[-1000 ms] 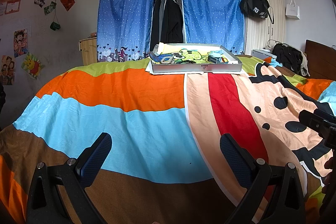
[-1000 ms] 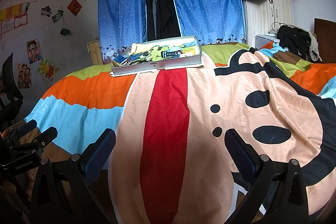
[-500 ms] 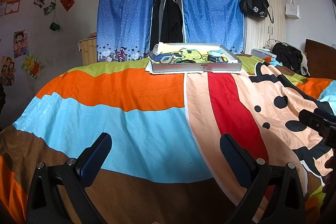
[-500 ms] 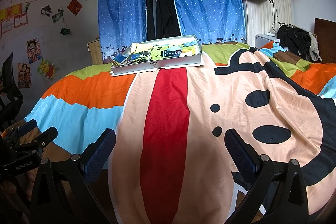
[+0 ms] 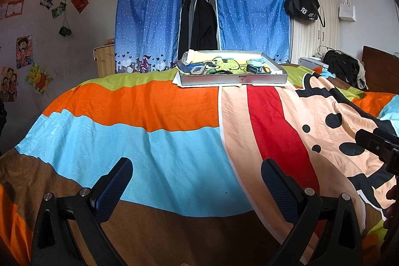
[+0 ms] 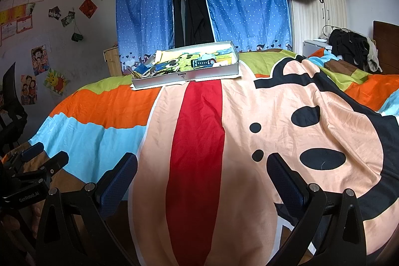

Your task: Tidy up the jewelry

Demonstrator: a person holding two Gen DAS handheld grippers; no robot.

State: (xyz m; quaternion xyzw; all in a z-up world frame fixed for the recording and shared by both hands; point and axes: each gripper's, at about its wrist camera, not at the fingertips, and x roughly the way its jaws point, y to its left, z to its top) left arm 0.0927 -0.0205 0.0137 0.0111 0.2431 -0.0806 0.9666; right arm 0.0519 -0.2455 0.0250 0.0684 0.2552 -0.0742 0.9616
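Your left gripper [image 5: 197, 176] and right gripper [image 6: 202, 172]: fingers spread, holding nothing | jewelry inside far shallow grey cardboard tray [image 5: 234, 79], black bead string [image 5: 220, 71] visible | sorted or not: cannot tell

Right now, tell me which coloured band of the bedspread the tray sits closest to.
The green band at the far edge: the tray rests beside it, beyond the orange, light blue and brown bands.

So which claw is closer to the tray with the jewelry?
Neither clearly. The tray sits far across the bed from both: straight ahead of the left claw, ahead and slightly left of the right claw.
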